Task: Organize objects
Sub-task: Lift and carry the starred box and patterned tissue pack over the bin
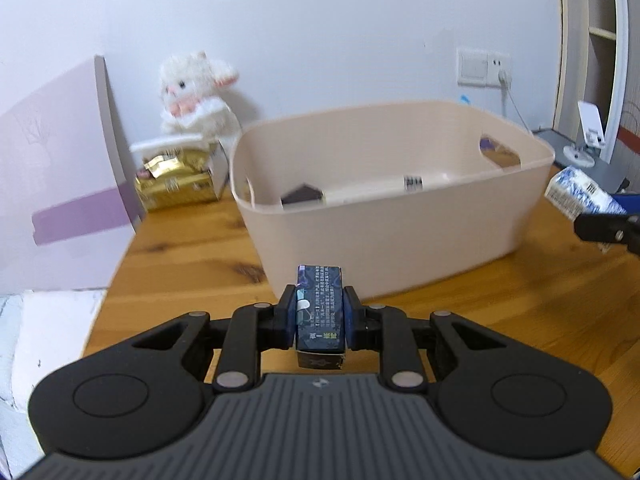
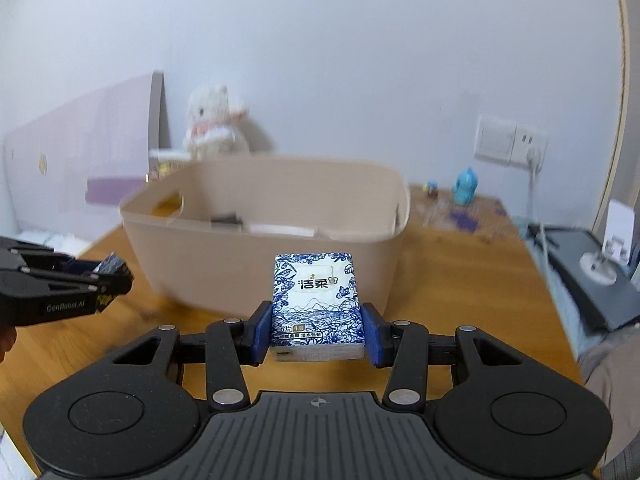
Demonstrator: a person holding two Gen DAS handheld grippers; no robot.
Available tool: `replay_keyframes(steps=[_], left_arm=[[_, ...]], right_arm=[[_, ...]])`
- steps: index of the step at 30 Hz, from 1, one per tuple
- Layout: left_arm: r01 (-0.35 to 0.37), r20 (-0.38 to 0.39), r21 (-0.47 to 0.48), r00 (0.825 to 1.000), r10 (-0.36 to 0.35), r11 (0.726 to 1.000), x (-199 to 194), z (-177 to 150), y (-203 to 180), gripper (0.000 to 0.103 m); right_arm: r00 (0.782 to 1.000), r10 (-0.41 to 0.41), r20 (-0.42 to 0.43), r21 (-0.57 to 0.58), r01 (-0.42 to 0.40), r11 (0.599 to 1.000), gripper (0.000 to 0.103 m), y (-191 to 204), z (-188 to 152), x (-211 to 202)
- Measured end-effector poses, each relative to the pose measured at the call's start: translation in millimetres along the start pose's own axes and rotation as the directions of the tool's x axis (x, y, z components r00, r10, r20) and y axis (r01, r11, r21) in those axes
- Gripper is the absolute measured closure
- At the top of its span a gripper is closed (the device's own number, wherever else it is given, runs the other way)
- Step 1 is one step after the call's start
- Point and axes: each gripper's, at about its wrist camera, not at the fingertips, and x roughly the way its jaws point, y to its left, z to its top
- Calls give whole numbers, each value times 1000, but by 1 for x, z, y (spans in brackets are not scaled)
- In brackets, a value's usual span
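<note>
My left gripper is shut on a small dark blue box with printed text, held above the wooden table in front of the beige plastic bin. My right gripper is shut on a blue-and-white tissue pack, held in front of the same bin. The tissue pack also shows at the right edge of the left wrist view. The left gripper with its box shows at the left of the right wrist view. The bin holds a dark box and some flat white items.
A white plush toy sits behind gold packets at the back left. A lilac board leans on the wall. A blue figurine and a laptop are at the right. A wall socket has a cable.
</note>
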Motion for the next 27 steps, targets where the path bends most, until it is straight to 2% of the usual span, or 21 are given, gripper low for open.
replay_keyframes(steps=[7, 14, 19, 27], left_arm=[[-16, 57, -9, 998, 17, 1000, -7, 32, 4, 78], [-31, 57, -31, 998, 33, 999, 18, 64, 11, 78], [-39, 30, -9, 999, 39, 999, 45, 80, 9, 78], [-70, -30, -14, 997, 70, 997, 92, 91, 8, 78]], right_arm=[[997, -15, 77, -4, 15, 1000, 60, -4, 34, -13], [994, -36, 106, 11, 36, 999, 60, -6, 61, 1], [994, -47, 96, 8, 47, 999, 60, -4, 74, 24], [996, -83, 27, -1, 83, 997, 60, -8, 86, 82]])
